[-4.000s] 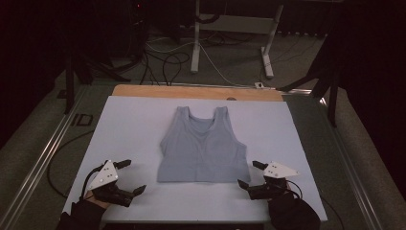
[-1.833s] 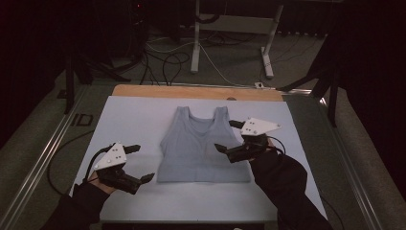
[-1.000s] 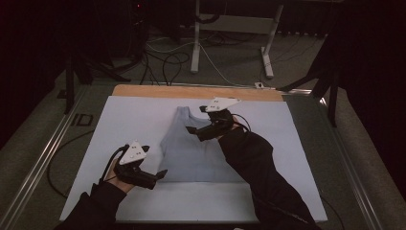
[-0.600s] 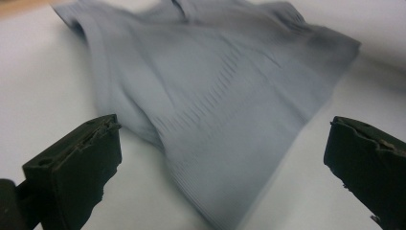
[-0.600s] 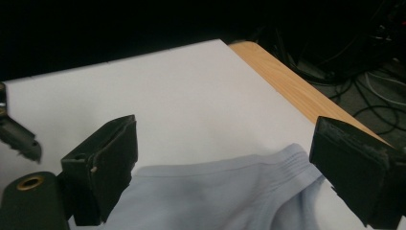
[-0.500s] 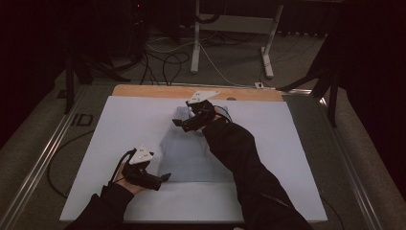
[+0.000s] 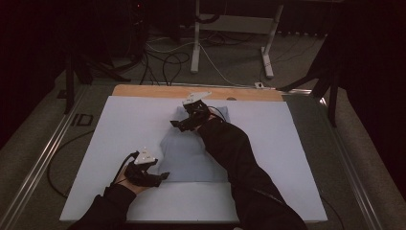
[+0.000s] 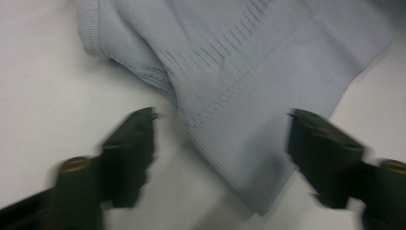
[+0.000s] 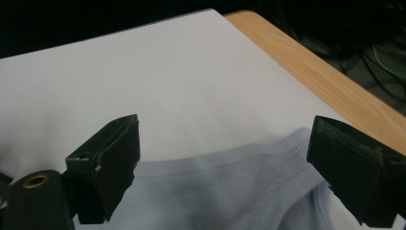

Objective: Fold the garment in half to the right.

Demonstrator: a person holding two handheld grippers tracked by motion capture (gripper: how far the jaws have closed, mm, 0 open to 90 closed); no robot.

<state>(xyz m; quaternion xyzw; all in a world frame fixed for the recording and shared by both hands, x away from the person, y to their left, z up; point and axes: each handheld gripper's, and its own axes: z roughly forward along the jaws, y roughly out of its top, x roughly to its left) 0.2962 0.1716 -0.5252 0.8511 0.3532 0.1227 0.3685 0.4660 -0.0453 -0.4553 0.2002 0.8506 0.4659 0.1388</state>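
Note:
A pale blue ribbed tank top (image 7: 191,155) lies flat on the white sheet (image 7: 124,129), neck toward the far edge. My left gripper (image 7: 162,176) is low at the top's near-left hem corner. In the left gripper view that corner (image 8: 239,72) lies between the jaws of the left gripper (image 8: 222,120), which stand wide open and blurred. My right gripper (image 7: 181,122) reaches across the garment to its far-left shoulder strap. The right gripper view shows the right gripper (image 9: 226,127) open just above the strap (image 9: 230,191), gripping nothing. The right sleeve hides part of the top.
A strip of bare wooden tabletop (image 7: 143,91) runs along the far edge of the sheet. Beyond it are floor cables (image 7: 163,67) and white stand legs (image 7: 196,43). A metal rail (image 7: 48,153) borders the left side. Bare sheet lies left and right of the top.
The right gripper travelled from the near-right corner across the top to the far-left strap. The left gripper slid rightward to the hem's near-left corner. Both stayed open.

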